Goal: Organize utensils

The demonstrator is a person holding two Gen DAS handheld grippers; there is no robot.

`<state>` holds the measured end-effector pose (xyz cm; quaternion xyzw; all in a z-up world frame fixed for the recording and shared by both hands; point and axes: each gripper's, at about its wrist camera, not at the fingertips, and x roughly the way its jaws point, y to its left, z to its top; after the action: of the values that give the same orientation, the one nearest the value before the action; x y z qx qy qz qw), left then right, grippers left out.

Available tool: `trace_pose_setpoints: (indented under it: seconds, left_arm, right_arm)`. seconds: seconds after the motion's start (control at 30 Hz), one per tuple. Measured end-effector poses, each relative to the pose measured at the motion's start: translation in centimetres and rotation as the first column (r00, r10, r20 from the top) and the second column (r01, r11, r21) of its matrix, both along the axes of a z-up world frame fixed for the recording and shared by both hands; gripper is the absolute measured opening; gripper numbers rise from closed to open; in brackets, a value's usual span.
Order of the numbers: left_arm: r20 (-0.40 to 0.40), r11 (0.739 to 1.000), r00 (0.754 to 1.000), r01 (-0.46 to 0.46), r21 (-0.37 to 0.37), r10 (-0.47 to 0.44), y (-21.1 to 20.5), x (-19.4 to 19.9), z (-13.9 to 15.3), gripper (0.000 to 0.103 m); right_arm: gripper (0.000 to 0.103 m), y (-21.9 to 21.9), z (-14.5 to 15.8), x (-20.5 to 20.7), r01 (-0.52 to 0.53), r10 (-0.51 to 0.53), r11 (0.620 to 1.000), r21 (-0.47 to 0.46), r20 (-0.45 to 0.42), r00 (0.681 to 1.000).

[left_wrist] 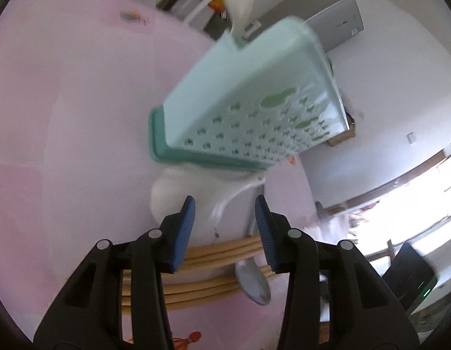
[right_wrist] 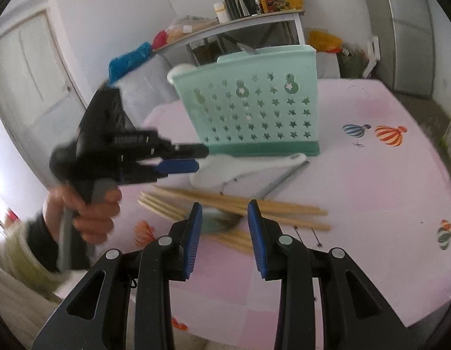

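The mint-green plastic utensil holder with star-shaped holes point(right_wrist: 254, 108) stands at upper centre of the right wrist view on the pink cloth-covered surface point(right_wrist: 371, 192); a dark metal tip pokes above its rim, so at least 1 utensil seems stowed already. Most of the work looks left to do. A white plastic rice paddle point(right_wrist: 243, 169) lies just in front of the holder, a metal spoon point(left_wrist: 253, 284) sits lower right of centre in the left wrist view, and a loose bundle of bamboo chopsticks point(right_wrist: 283, 207) is spread across the middle.

The left gripper point(left_wrist: 225, 227) has its fingers partly apart around the paddle's broad end; whether the pads press on it I cannot tell. The right gripper point(right_wrist: 225, 233) hangs partly open over the chopsticks, holding nothing.

Motion blur smears the holder and paddle, the holder's inside is hidden, and the spoon's handle is hard to trace.
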<state>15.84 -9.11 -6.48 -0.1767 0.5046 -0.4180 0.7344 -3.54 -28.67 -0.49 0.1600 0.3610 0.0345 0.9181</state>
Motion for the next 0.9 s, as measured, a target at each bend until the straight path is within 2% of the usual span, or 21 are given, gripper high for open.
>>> trace_pose_setpoints:
  seconds: [0.03,0.1,0.13,0.17,0.27,0.33,0.43,0.5,0.57,0.73,0.8,0.9]
  left_arm:
    - [0.039,0.999,0.999,-0.025,0.035,0.023,0.3,-0.1,0.6,0.039]
    - [0.064,0.995,0.997,-0.046,0.085,0.041,0.6,0.1,0.8,0.039]
    - [0.068,0.989,0.996,-0.064,0.133,0.055,0.8,0.4,0.8,0.039]
    - [0.067,0.984,0.996,-0.073,0.163,0.063,0.8,0.7,0.7,0.039]
    - [0.072,0.978,0.995,-0.079,0.195,0.066,0.8,1.4,0.6,0.031]
    - [0.091,0.971,0.994,-0.082,0.224,0.063,0.6,1.7,0.6,0.026]
    - [0.101,0.963,0.994,-0.074,0.26,0.049,0.0,2.3,0.3,0.014]
    - [0.098,0.956,0.995,-0.062,0.288,0.035,-0.2,2.8,-0.1,0.005]
    - [0.118,0.951,0.993,-0.065,0.302,0.031,-0.1,2.9,-0.2,0.001]
    - [0.103,0.956,0.994,-0.059,0.288,0.03,-0.2,3.1,-0.7,0.0]
    - [0.096,0.958,0.995,-0.053,0.283,0.027,-0.1,3.2,-0.8,0.0]
    - [0.093,0.959,0.995,-0.051,0.279,0.025,-0.9,2.8,-1.5,0.0]
  right_arm:
    - [0.032,-0.4,0.2,0.4,0.006,-0.006,1.0,0.027,0.002,1.0]
    - [0.032,-1.8,0.6,2.2,0.029,-0.027,0.99,0.14,-0.014,1.0]
    - [0.032,-2.8,0.3,3.6,0.055,-0.044,0.972,0.228,-0.052,0.998]
    - [0.032,-3.2,0.0,4.6,0.076,-0.054,0.958,0.278,-0.086,0.995]
    - [0.032,-4.2,-2.4,7.8,0.164,-0.052,0.885,0.436,-0.259,0.965]
    - [0.032,-4.2,-3.9,9.4,0.21,-0.032,0.825,0.524,-0.328,0.944]
    - [0.036,-4.0,-4.8,10.8,0.275,-0.056,0.78,0.562,-0.374,0.926]
    - [0.043,-3.9,-5.2,11.3,0.318,-0.081,0.765,0.56,-0.406,0.91]
    - [0.047,-3.7,-5.7,12.1,0.371,-0.11,0.744,0.555,-0.446,0.888]
    - [0.053,-2.5,-7.6,13.0,0.462,-0.141,0.688,0.56,-0.522,0.841]
    - [0.054,-2.0,-8.2,13.1,0.477,-0.146,0.637,0.606,-0.512,0.847]
    - [0.055,-1.6,-8.5,12.8,0.499,-0.178,0.595,0.629,-0.503,0.846]
